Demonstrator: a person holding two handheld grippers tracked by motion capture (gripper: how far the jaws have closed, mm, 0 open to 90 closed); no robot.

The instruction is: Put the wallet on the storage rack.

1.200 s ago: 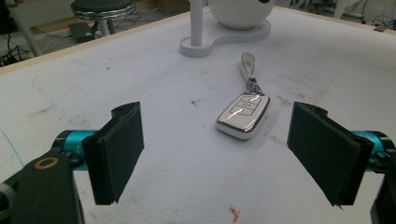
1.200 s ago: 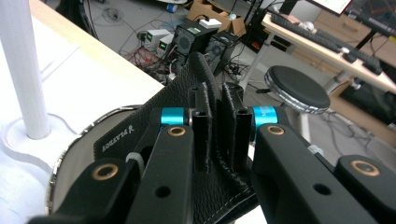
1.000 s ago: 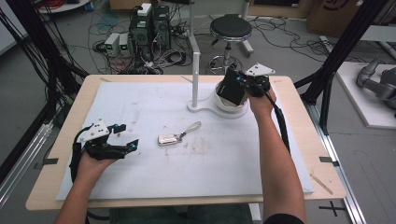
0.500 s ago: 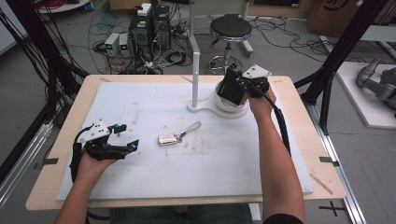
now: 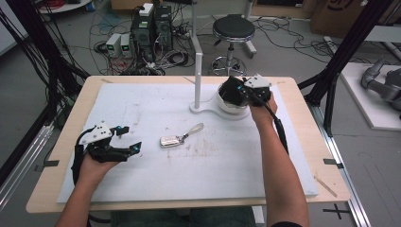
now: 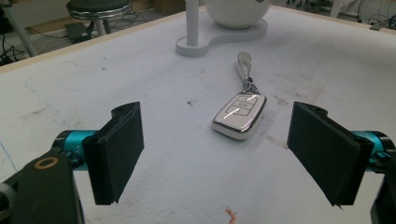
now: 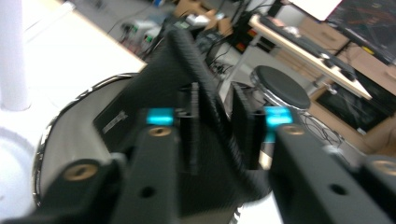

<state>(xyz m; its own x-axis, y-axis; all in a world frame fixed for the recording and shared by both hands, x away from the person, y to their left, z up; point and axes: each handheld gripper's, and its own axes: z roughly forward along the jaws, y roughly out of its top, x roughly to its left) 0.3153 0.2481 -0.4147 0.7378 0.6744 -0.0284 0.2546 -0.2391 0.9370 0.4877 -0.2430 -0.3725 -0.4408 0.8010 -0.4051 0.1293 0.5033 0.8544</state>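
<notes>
Right gripper (image 5: 236, 92) over the white bowl (image 5: 230, 105), jaws clamped on a black fabric piece (image 7: 187, 88).
We see the right forearm stretched out to the far side; the left gripper (image 6: 215, 154) rests low, jaws wide, facing the key fob (image 6: 239, 115) (fabric's label is too blurred to read).

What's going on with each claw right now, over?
Left claw open, low over the mat, aimed at the car key fob. Right claw shut on a black wallet above the white bowl. Nothing blocking the fob.
</notes>
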